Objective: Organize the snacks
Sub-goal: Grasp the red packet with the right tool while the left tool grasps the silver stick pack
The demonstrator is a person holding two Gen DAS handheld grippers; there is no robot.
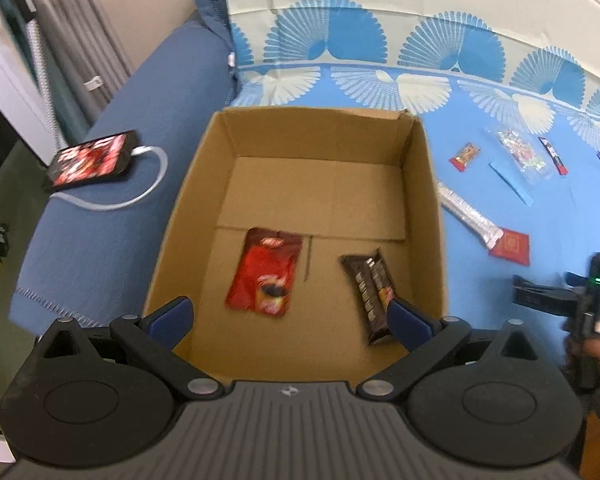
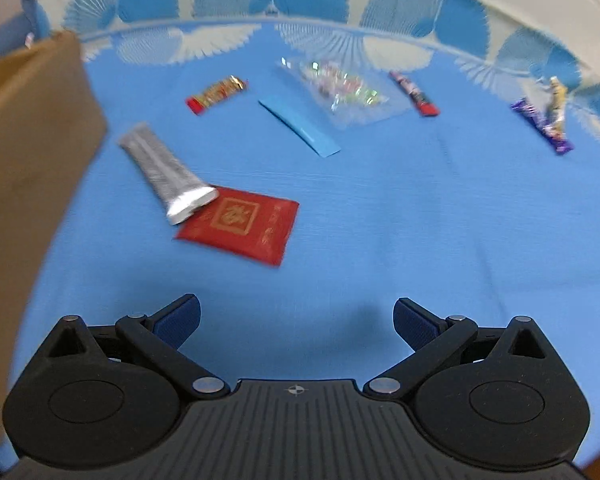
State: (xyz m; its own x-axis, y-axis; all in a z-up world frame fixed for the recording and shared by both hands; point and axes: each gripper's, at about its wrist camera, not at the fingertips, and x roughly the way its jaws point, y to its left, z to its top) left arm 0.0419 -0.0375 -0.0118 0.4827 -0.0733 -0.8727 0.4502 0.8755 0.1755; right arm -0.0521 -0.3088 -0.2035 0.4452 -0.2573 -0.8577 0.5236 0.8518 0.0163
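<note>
The left claw (image 1: 290,316) hangs over the near rim of an open cardboard box (image 1: 416,184), its fingers spread wide and holding nothing. Two snacks lie on the box floor: a red sachet (image 1: 266,276) and a dark brown bar (image 1: 370,292). The right claw (image 2: 296,318) is likewise spread and bare above the blue cloth (image 2: 380,220) that covers the surface. Seven snacks lie loose there: nearest, a red packet (image 2: 244,224) with a silver pouch (image 2: 164,168) overlapping its corner, then a blue stick (image 2: 300,128), a red-gold bar (image 2: 216,94), a clear candy bag (image 2: 348,90), a red-tipped stick (image 2: 414,94) and a purple bar (image 2: 542,126). Motion blur hides all lettering. Left of the box, a phone (image 1: 92,160) with a white cable (image 1: 140,184) rests on a blue blanket (image 1: 140,100).
</note>
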